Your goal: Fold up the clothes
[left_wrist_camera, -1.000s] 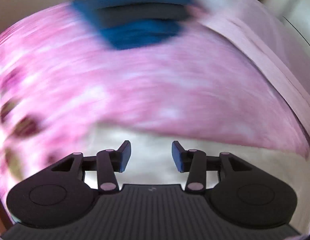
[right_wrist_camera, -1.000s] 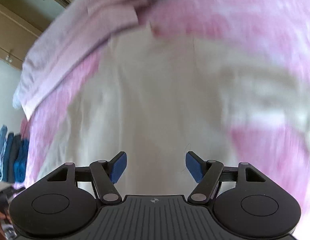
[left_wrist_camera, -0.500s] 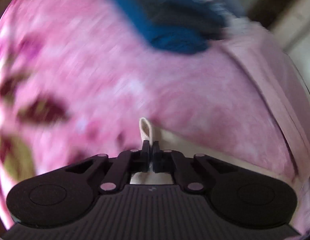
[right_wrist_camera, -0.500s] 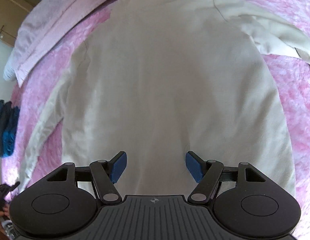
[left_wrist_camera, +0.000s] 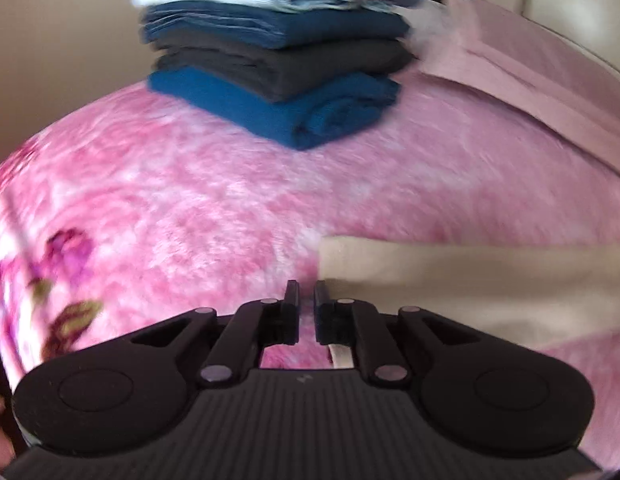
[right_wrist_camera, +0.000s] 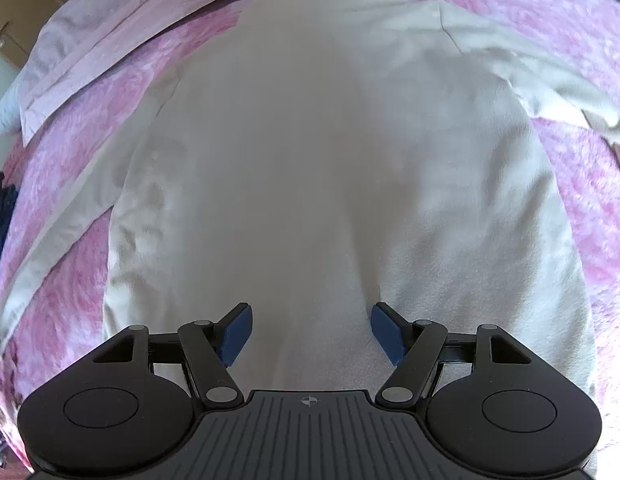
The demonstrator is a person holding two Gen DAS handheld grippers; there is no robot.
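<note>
Looking along the left gripper (left_wrist_camera: 306,300), its jaws are opening with only a slim gap and nothing between them; the cream sleeve's cuff (left_wrist_camera: 389,264) lies just beside, so a re-grab might miss. A folded stack (left_wrist_camera: 278,72) sits toward the bed's far edge. Over on the right gripper (right_wrist_camera: 310,332), jaws gape above the cream top (right_wrist_camera: 329,160), flat on the pink blanket (right_wrist_camera: 589,20). No readable writing.

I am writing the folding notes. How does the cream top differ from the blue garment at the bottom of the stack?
The cream top lies spread flat with sleeves out; the blue garment is folded compactly. The cream top lies alone; the blue garment carries other folded clothes. Both rest on the pink blanket.
</note>
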